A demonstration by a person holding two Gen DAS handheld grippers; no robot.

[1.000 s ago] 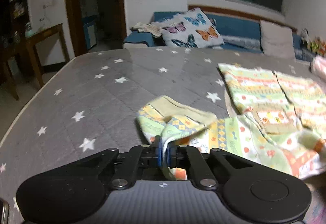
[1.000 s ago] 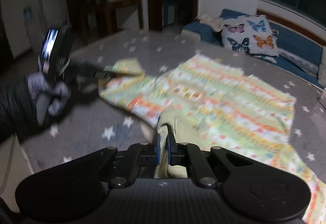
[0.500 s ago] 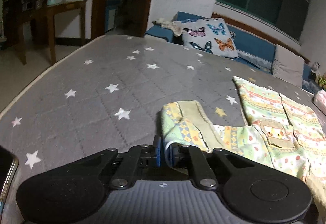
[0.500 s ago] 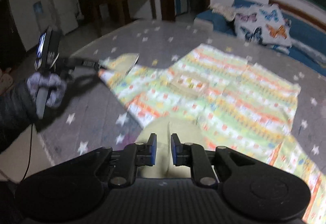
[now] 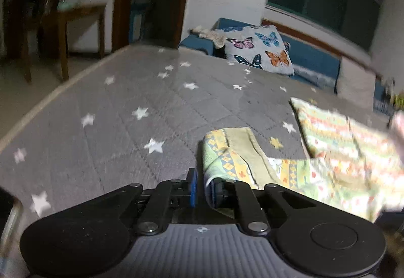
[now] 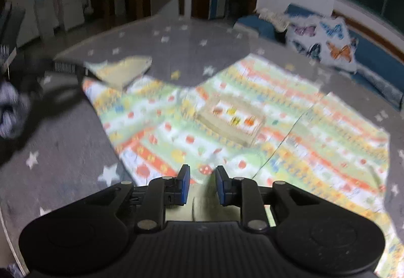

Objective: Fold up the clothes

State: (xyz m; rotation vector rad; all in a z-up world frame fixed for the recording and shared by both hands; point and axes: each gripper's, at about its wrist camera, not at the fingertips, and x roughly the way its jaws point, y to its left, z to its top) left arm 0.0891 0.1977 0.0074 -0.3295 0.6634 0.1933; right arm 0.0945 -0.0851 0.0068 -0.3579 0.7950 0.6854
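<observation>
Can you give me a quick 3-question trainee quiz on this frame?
1. True or false: the right claw is open over the patterned garment.
2. The left claw is: A) shut on the garment's cuff; B) open and holding nothing; C) gripping the butterfly pillow.
3. Fill in: the garment lies on a grey cover printed with ____.

Key: 1 true; 2 A; 3 stars.

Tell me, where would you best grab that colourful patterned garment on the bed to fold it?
Probably at the near hem of the patterned garment, just ahead of the open right gripper, coming in low from the near side. It lies flat, so only an edge gives the fingers something to pinch. The left gripper has its folded-over corner between its fingers.
</observation>
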